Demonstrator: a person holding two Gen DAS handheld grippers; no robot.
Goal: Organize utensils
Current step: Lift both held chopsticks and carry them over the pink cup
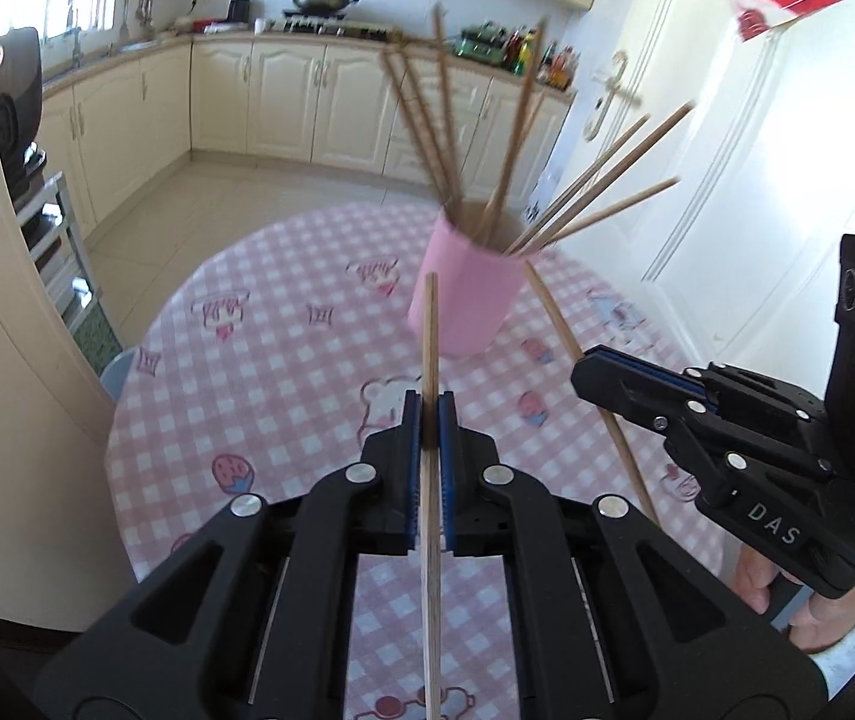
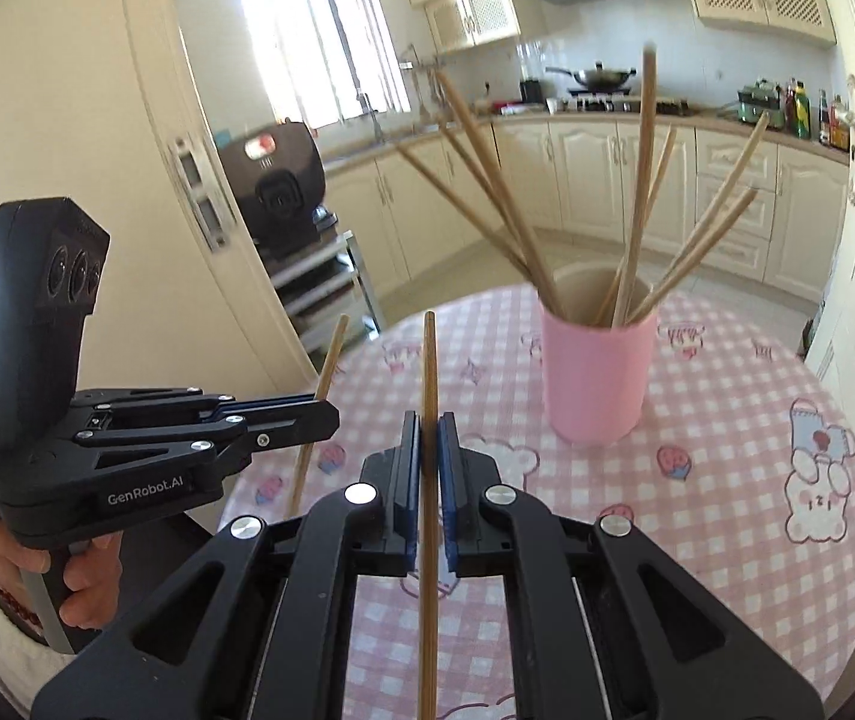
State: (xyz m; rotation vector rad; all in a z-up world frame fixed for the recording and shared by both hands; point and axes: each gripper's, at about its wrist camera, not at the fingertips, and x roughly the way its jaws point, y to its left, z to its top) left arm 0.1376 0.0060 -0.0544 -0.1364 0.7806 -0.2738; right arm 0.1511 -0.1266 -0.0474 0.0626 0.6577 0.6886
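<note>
Round worktop [image 1: 283, 372] with a pink-and-white checked cloth with little cartoon prints takes up most of the view. Towards the far side sits a tall pink cylindrical cup [image 2: 598, 372], upright, with a bunch of wooden chopsticks [image 2: 637, 198] fanning out of it at all angles. The left hand-held gripper [image 1: 429, 420] is clamped tight on a single pale wooden chopstick [image 1: 431, 348], tip pointing at the cup, just near of it. The right hand-held gripper [image 2: 428, 438] is closed on a darker brown wooden chopstick [image 2: 428, 372], held up off the cloth, left of the cup.
</note>
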